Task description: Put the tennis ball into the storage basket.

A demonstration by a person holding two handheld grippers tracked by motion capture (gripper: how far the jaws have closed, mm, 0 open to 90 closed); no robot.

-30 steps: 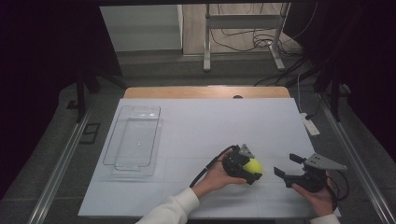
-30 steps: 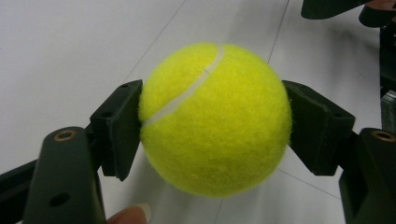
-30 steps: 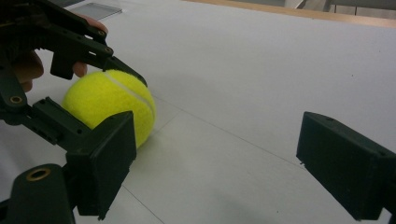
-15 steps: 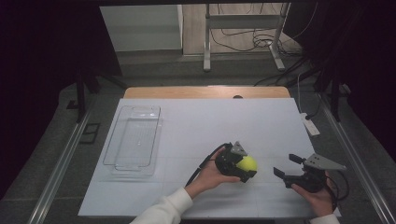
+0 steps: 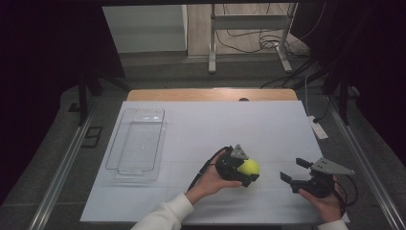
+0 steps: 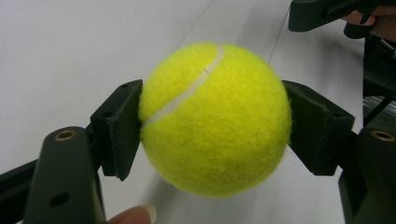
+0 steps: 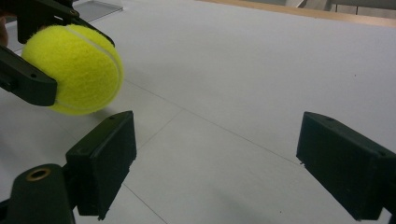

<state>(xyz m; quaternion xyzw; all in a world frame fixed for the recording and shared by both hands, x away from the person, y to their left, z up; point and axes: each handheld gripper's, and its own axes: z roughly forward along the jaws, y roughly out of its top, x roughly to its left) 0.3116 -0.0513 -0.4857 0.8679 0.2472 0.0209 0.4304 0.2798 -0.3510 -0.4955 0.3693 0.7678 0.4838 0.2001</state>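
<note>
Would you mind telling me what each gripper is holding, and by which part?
The left gripper clamps the tennis ball across its middle, one pad on each side. The right gripper is open and holds nothing.

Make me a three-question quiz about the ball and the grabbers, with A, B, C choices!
1. Where is the clear tray?
A. left part of the table
B. right part of the table
C. on the floor

2. What colour is the tennis ball?
A. red
B. yellow-green
C. blue

3. What is the right gripper doing?
A. squeezing the ball
B. holding the tray
C. open, holding nothing

Answers:
1. A, the high view shows the tray on the left part of the white table.
2. B, its fuzzy yellow-green felt sits between the fingers of the left gripper.
3. C, its fingers stand wide apart over bare table.
</note>
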